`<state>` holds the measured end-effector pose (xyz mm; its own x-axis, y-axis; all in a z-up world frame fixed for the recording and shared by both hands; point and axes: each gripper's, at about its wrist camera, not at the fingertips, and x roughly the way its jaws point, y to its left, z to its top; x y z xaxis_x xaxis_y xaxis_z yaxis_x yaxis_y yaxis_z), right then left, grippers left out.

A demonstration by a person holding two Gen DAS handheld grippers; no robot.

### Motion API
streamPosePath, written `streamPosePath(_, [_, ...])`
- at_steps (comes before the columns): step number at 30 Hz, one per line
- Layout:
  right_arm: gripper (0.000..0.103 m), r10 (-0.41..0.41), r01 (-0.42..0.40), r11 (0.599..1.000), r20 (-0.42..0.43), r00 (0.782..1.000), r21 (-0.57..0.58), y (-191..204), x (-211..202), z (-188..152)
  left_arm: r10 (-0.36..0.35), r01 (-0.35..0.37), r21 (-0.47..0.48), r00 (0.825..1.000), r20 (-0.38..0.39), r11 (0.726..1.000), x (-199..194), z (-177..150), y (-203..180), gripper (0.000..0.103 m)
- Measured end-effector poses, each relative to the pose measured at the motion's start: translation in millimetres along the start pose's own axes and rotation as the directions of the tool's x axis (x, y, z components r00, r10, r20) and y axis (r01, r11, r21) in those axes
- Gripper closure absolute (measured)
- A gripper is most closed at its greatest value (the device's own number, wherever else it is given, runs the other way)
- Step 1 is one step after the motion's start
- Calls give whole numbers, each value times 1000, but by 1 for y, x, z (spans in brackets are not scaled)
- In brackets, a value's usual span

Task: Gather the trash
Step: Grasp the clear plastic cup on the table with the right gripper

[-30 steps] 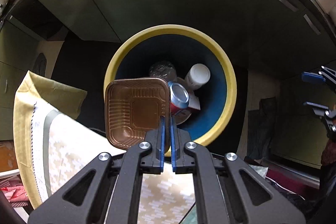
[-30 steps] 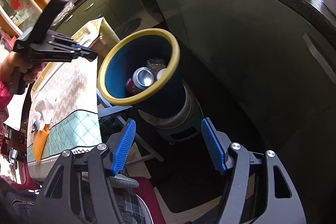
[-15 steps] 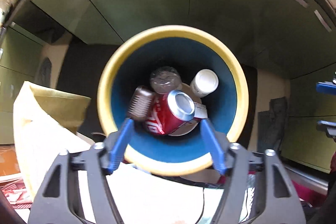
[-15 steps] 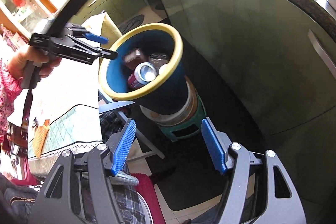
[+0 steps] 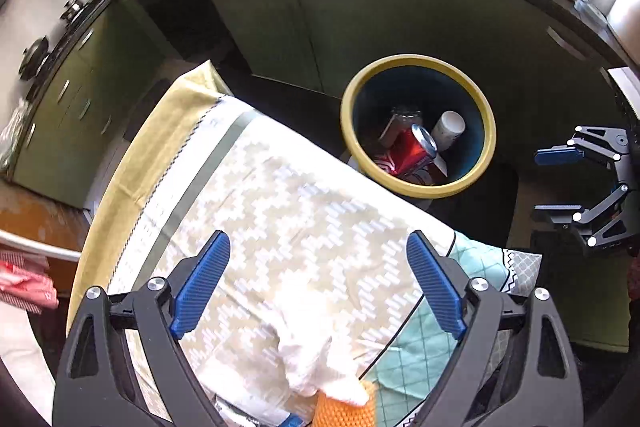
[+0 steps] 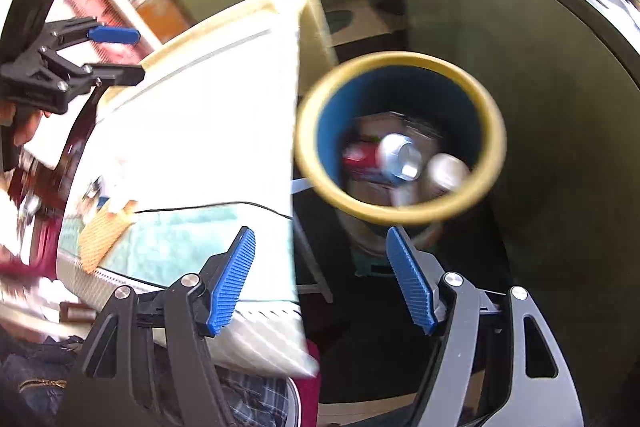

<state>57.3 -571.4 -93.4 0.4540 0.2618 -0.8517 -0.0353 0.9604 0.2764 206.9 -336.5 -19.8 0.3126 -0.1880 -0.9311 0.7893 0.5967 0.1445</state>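
Both grippers, left (image 5: 316, 279) and right (image 6: 320, 279), gaped empty, the left's jaws freshly opened; next, probably the tissue (image 5: 316, 359) into the bin (image 5: 416, 187).

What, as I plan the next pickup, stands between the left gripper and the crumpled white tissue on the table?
Nothing visible. The left gripper, its jaws just opened wide and empty, hangs over the tablecloth with the white tissue lying uncovered; an orange knitted piece touches its near edge.
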Motion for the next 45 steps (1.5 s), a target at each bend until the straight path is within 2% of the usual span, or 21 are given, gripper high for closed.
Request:
streamPosePath(3, [35,36,-37,996,-18,999,-80,40,14,22,-2,3,-92,1000,12,996,-19,-33,27,18])
streamPosePath(6, [35,107,-112,986,-47,993,-127,81,28,48,39,-33,-164,999,30,986,-44,-68,51,18])
streamPosePath(8, [35,148,-158,974,-72,986,-160,114,35,63,31,-22,-216,999,40,976,-60,-93,66,18])
streamPosePath(14, [35,261,-298,938,-204,944,-180,200,66,99,73,-54,-337,996,43,940,-95,-165,98,17])
streamPosePath(17, [31,255,-310,934,-271,928,-180,233,88,109,88,-67,-385,995,39,921,-104,-196,109,17])
streamPosePath(22, [30,210,-272,951,-340,917,-147,266,121,121,85,-61,-452,996,32,890,-108,-236,126,17])
streamPosePath(27, [30,136,-200,972,-391,910,-127,283,155,130,78,-48,-470,996,44,881,-109,-253,134,17])
streamPosePath(31, [30,87,-155,980,-441,893,-121,289,185,127,68,-36,-466,996,52,884,-108,-260,134,17])
streamPosePath(37, [31,98,-156,984,-478,873,-84,293,211,125,62,-35,-452,997,44,891,-102,-264,132,17])
streamPosePath(38, [35,100,-157,984,-480,872,-81,295,216,124,60,-35,-451,997,42,892,-101,-264,132,17])
streamPosePath(42, [42,128,-181,981,-471,873,-69,296,217,127,61,-38,-450,998,36,892,-98,-264,133,17])
streamPosePath(45, [44,170,-215,975,-456,873,-48,290,209,132,48,-33,-459,999,21,888,-92,-263,135,17])
